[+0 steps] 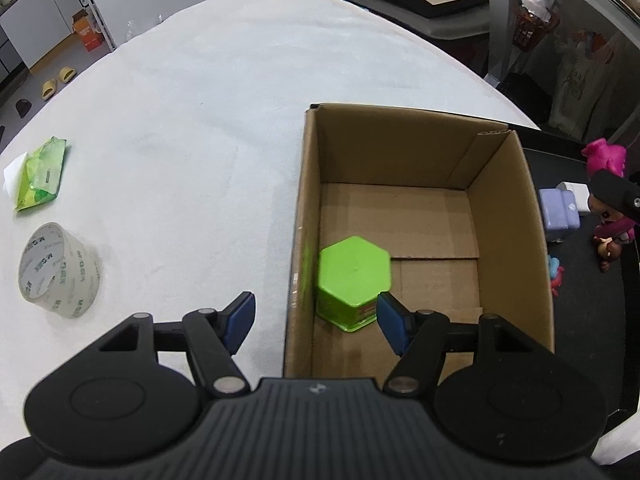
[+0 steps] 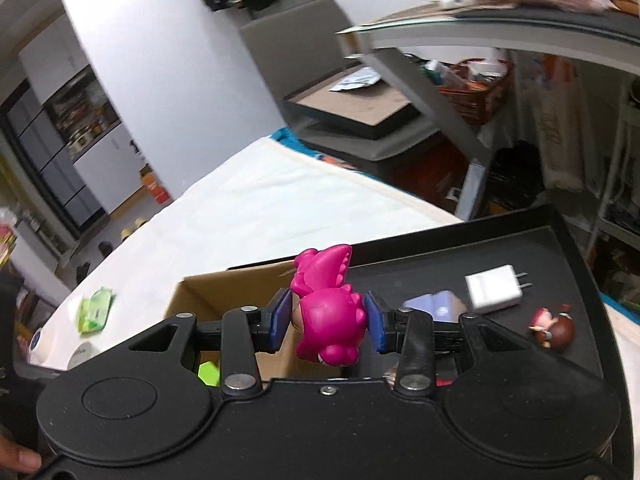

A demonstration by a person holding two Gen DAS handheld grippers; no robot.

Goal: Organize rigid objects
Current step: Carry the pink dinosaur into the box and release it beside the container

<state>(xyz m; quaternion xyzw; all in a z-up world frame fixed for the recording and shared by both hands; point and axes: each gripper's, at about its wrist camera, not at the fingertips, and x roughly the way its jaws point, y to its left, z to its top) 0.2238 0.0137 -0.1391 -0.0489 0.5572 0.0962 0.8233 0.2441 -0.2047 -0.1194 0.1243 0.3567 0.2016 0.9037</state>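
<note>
- Left gripper [image 1: 316, 316] at lower centre of the left wrist view, blue pads spread wide, nothing between them, straddling the near left wall of the cardboard box [image 1: 500, 208].
- Green hexagonal container [image 1: 354, 280] sitting on the box floor, near left corner, right by the right-hand pad.
- On the white tablecloth [image 1: 200, 120], far left: roll of clear tape [image 1: 56, 270], and above it a green wet-wipe pack [image 1: 40, 174].
- Right gripper [image 2: 326, 322] at mid-frame of the right wrist view, jaws clamped on a magenta dinosaur figurine [image 2: 328, 316], held up off the surface.
- Behind it, open box edge at centre left; black tray [image 2: 520, 248] filling the right.
- On the tray: white plug charger [image 2: 494, 288], lavender block [image 2: 436, 304] just left of it, small brown-haired figurine [image 2: 554, 328] lying at right.
</note>
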